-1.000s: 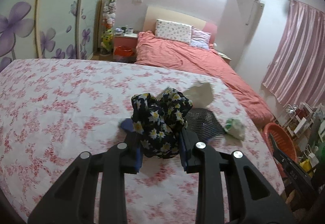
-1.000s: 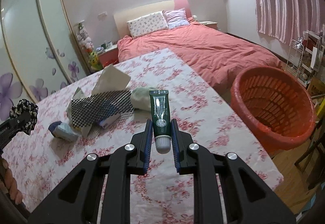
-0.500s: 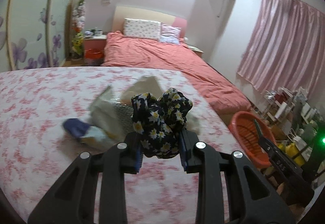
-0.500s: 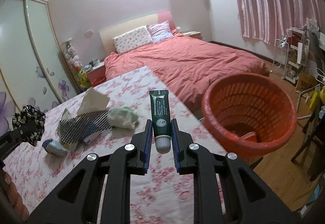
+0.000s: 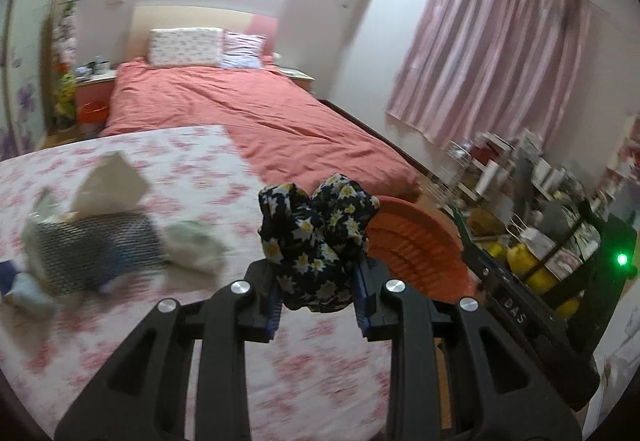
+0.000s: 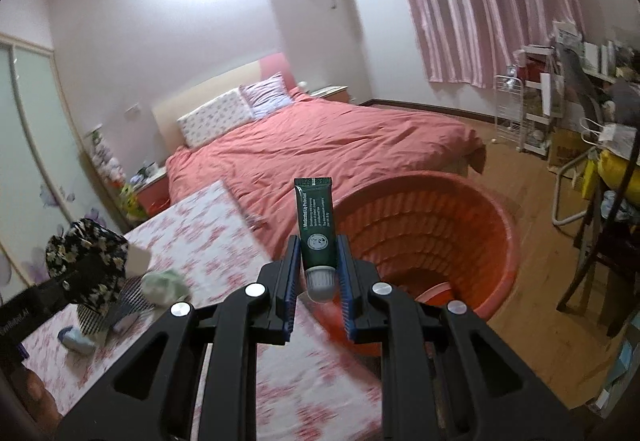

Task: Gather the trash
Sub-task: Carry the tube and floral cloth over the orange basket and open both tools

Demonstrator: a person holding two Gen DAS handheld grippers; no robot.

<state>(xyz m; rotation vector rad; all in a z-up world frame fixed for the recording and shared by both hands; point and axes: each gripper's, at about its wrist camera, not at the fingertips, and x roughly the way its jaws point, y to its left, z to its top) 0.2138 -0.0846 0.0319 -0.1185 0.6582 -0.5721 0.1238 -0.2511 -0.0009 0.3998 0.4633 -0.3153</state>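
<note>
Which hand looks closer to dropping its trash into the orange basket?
Probably the right: its gripper holds the green tube right before the basket opening, while the left's floral cloth hangs over the table.

Table litter [image 5: 92, 241] motion-blurred — orange basket [image 5: 416, 253] half-hidden behind floral cloth [image 5: 316, 237]

Dark floral scrunchie [image 5: 316, 241] bunched in claw, green tube [image 6: 315, 229] upright, orange basket [image 6: 492, 241] beyond
</note>
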